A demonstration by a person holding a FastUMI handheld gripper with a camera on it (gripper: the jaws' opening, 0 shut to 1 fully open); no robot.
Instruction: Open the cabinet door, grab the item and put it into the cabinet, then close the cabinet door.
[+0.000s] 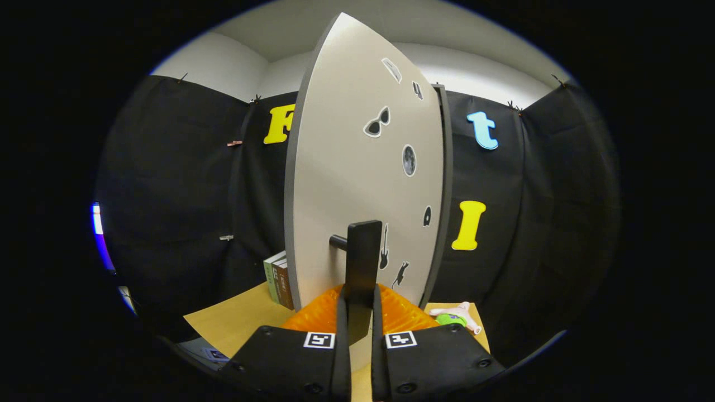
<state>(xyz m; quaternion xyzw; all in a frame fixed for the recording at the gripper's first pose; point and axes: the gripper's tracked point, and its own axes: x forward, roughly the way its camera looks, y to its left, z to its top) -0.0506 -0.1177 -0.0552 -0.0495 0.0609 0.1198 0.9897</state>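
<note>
Door handle (362, 262) clamped between hand-held gripper (357, 318) fingers; cabinet door (357, 184) ajar; toy (458, 317) on table (234, 321).

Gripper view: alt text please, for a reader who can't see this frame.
The gripper is shut on the black handle of the pale cabinet door, which stands partly open. Books stand beyond the door on the wooden table; a small toy lies beside the fingers.

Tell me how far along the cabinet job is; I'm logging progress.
Early or late, I can't tell: the gripper is shut on the black door handle, with the cabinet door swung partly out. A toy lies on the wooden tabletop beside the cabinet, so stowing it and closing the door look left.
</note>
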